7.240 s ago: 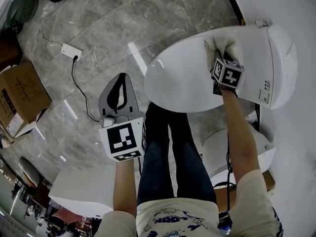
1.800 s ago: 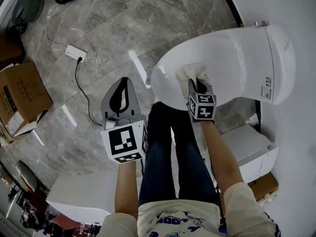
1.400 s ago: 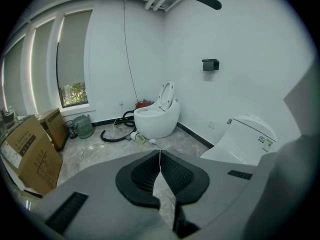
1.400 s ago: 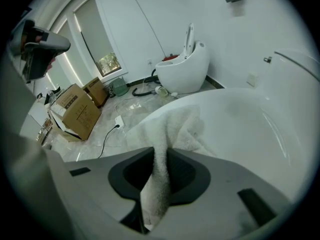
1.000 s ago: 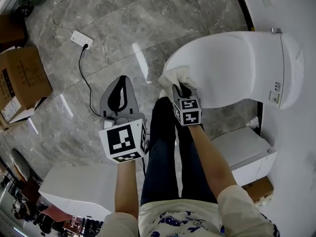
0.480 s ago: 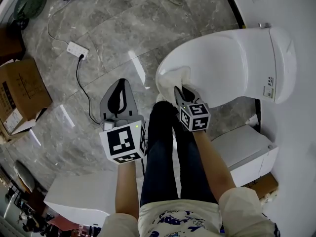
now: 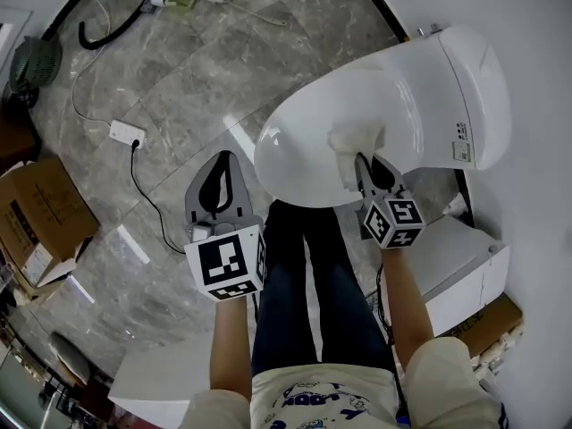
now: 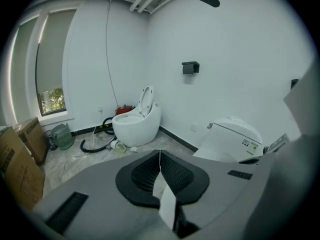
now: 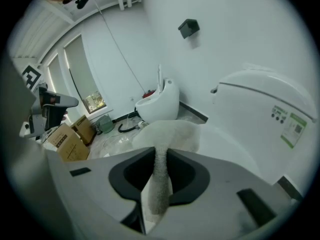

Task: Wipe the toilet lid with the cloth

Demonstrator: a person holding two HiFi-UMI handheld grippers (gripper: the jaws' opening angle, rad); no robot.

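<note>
1. Pinching the cloth point(image 7: 352, 141) between closed jaws, the right gripper point(image 7: 362, 164) is pressing it onto the toilet lid point(image 7: 304, 132), near its middle, likely so the fabric is spreading flat for wiping.
2. The left gripper point(image 7: 214, 179) is hovering over the floor, jaws together and empty, apart from the toilet and out of the wiping path.

Crumpled white cloth point(image 7: 356, 147) — atop white toilet lid point(image 7: 302, 139)

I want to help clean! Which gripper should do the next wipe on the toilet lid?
Probably right. The right gripper clamps the cloth on the toilet lid; the left gripper is shut, empty, out over the floor.
</note>
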